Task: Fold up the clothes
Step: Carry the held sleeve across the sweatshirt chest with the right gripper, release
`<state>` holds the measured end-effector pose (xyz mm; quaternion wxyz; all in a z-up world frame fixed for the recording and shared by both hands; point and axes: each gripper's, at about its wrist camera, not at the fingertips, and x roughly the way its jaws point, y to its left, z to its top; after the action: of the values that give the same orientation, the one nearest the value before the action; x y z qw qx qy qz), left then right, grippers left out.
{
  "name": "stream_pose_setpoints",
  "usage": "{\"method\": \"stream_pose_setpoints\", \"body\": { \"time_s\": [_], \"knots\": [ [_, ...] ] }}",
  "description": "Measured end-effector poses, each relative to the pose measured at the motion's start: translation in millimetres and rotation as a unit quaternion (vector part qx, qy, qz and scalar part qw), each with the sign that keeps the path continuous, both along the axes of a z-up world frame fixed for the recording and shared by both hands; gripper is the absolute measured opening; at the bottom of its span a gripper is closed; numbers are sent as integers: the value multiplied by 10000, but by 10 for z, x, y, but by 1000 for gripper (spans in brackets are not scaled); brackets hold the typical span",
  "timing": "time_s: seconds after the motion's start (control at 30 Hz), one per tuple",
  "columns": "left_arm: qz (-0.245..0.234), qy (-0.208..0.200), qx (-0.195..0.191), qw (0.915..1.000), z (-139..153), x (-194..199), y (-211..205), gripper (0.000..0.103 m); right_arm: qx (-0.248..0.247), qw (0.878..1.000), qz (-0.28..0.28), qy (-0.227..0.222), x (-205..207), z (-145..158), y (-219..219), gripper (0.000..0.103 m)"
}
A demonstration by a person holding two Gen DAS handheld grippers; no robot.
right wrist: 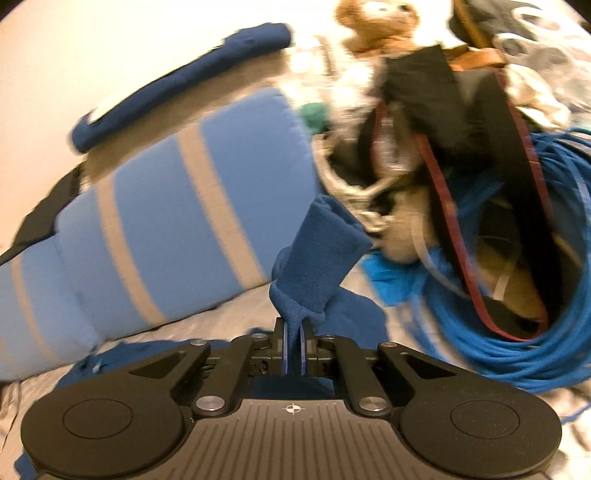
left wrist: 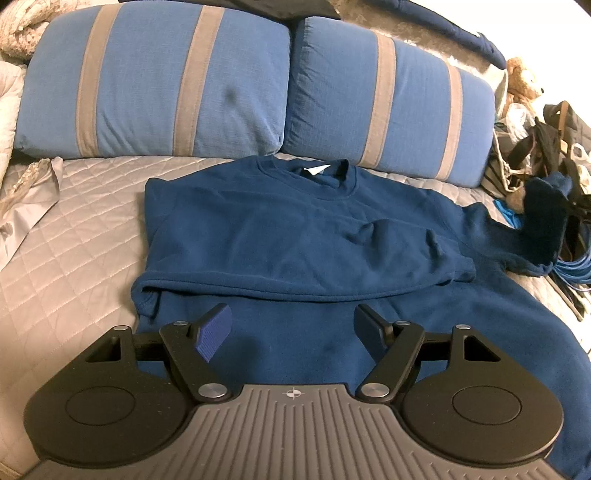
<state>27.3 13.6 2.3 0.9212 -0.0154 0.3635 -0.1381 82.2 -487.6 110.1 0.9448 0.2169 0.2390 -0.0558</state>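
Now my right gripper (right wrist: 293,341) is pinching the ribbed cuff (right wrist: 317,254) of the navy fleece sweatshirt (left wrist: 295,236) (lying on the quilted bedspread (left wrist: 74,229)), left gripper (left wrist: 291,332) hovering open-jawed over its hem, striped pillows (left wrist: 155,81) behind.

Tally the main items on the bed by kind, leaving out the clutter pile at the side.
Striped blue pillows: 2
Navy sweatshirt: 1
Teddy bear: 1
Blue cable coil: 1
Total: 5
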Motion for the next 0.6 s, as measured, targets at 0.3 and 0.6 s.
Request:
{"method": "stream_pose_setpoints", "body": {
  "time_s": [0.3,0.6],
  "knots": [
    [67,24,-4,10000,1,-8,6,73,-562,9859,1561,-231,75,63,1122,8],
    [118,305,-55,9994,51,109,11,73,-2568,8992,3542,92,-308,-407,2329,37]
  ]
}}
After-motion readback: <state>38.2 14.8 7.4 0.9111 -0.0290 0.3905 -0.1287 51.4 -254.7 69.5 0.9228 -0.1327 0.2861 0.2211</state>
